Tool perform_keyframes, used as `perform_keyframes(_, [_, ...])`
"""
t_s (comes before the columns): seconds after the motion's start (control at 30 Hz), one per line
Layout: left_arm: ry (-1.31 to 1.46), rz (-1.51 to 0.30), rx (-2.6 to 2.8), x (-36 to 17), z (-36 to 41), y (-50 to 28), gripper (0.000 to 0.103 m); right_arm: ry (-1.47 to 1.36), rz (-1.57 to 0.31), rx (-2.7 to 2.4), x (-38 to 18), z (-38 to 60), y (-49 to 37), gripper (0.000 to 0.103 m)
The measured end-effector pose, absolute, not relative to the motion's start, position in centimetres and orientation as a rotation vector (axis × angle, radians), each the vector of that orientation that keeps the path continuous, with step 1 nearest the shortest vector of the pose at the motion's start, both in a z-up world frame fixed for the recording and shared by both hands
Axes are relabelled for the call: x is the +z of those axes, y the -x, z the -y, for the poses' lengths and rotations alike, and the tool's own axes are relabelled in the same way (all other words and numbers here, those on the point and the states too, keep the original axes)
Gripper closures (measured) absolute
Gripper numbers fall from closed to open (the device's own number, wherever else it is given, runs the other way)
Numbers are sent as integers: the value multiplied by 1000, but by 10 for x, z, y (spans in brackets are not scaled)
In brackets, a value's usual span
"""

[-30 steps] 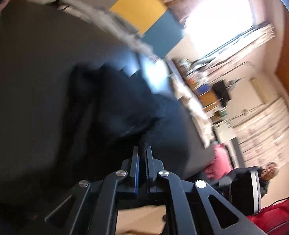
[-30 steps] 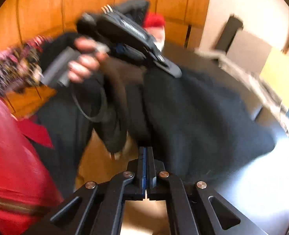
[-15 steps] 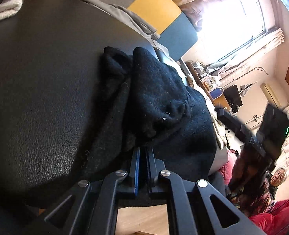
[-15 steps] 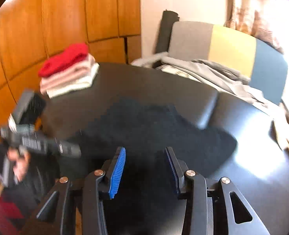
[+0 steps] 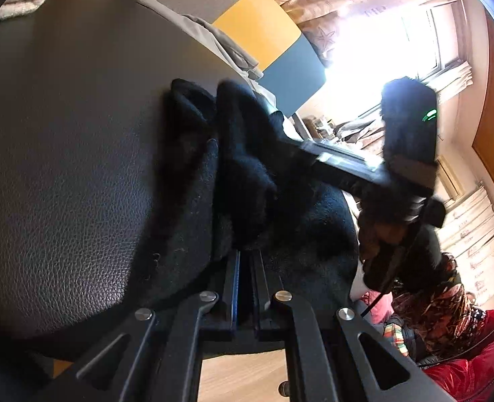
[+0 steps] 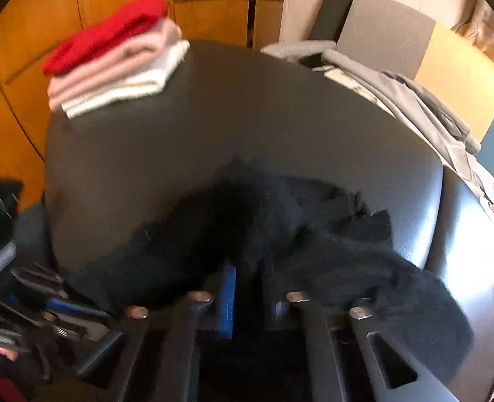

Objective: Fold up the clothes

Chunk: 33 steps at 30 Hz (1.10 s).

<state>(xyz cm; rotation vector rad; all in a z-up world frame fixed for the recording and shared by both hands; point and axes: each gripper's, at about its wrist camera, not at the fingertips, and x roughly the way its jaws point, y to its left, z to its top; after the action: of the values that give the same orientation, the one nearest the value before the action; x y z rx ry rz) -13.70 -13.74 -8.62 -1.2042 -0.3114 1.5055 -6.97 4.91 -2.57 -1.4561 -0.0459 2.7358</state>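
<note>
A black fuzzy garment (image 5: 247,181) lies bunched on the dark leather surface (image 5: 79,154). My left gripper (image 5: 245,258) is shut on the garment's near edge. In the left wrist view my right gripper (image 5: 280,127) reaches in from the right, its tips pressed into the black folds. In the right wrist view the right gripper (image 6: 248,274) sits down in the same garment (image 6: 313,234), its blue-padded fingers (image 6: 228,298) a narrow gap apart with black cloth between them. The view is blurred.
A folded stack of red, pink and white clothes (image 6: 113,53) sits at the far left of the surface. Grey clothes (image 6: 414,100) lie along the far edge before grey, yellow and blue panels (image 6: 447,67). Wooden wall behind. A person sits at right (image 5: 431,301).
My right gripper, open above the garment half a second ago, has dropped into the cloth and narrowed. A second ago it was shut. My left gripper has stayed shut on the garment.
</note>
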Motion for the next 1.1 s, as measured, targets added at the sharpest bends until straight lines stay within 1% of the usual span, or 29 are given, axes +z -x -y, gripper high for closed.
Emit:
perform_keyframes(0.1, [1202, 334, 1507, -88, 141, 138, 97, 1345, 128, 2801, -4, -33, 72, 92])
perform_keyframes(0.13, [1203, 340, 1507, -88, 142, 139, 97, 1303, 109, 2834, 3, -26, 74, 92])
perform_keyframes(0.2, [1205, 348, 1506, -89, 144, 139, 97, 1289, 88, 2871, 1, -16, 82, 92])
perform_keyframes(0.27, [1205, 353, 1507, -89, 146, 139, 97, 1351, 126, 2832, -21, -7, 99, 91])
perform_keyframes(0.3, [1204, 355, 1510, -89, 147, 139, 97, 1393, 97, 2805, -36, -10, 109, 86])
perform_keyframes(0.33, [1204, 359, 1513, -89, 148, 139, 97, 1432, 66, 2779, -51, -14, 118, 84])
perform_keyframes(0.43, [1205, 373, 1510, -88, 152, 139, 97, 1352, -144, 2847, -44, -34, 111, 76])
perform_keyframes(0.5, [1203, 378, 1502, -85, 154, 138, 98, 1246, -240, 2876, -25, -44, 92, 63])
perform_keyframes(0.53, [1203, 387, 1493, -83, 156, 137, 99, 1131, -276, 2908, -10, -49, 71, 59])
perform_keyframes(0.57, [1202, 402, 1483, -81, 158, 138, 99, 1065, -304, 2915, -2, -53, 49, 51])
perform_keyframes(0.6, [1199, 426, 1471, -79, 162, 138, 99, 999, -331, 2919, 6, -56, 27, 48])
perform_keyframes(0.63, [1200, 449, 1461, -76, 165, 139, 99, 934, -359, 2922, 14, -60, 5, 48])
perform_keyframes(0.7, [1216, 486, 1448, -73, 172, 142, 99, 922, -447, 2930, 12, -60, -31, 49])
perform_keyframes(0.77, [1220, 505, 1440, -70, 179, 144, 100, 1002, -484, 2943, 2, -50, -46, 49])
perform_keyframes(0.83, [1212, 504, 1443, -65, 185, 142, 100, 1153, -429, 2969, -14, -26, -59, 50])
perform_keyframes(0.87, [1205, 498, 1447, -64, 187, 141, 100, 1206, -350, 2983, -21, -10, -62, 50])
perform_keyframes(0.93, [1197, 484, 1444, -63, 188, 137, 102, 1303, -291, 2999, -36, 12, -63, 50])
perform_keyframes(0.97, [1194, 477, 1437, -62, 187, 138, 99, 1335, -323, 2996, -40, 15, -59, 50])
perform_keyframes(1.0, [1184, 467, 1432, -60, 186, 139, 92, 1367, -355, 2993, -45, 18, -56, 50])
perform_keyframes(1.1, [1126, 405, 1445, -51, 184, 130, 76, 1383, -444, 2950, -56, 13, -52, 50])
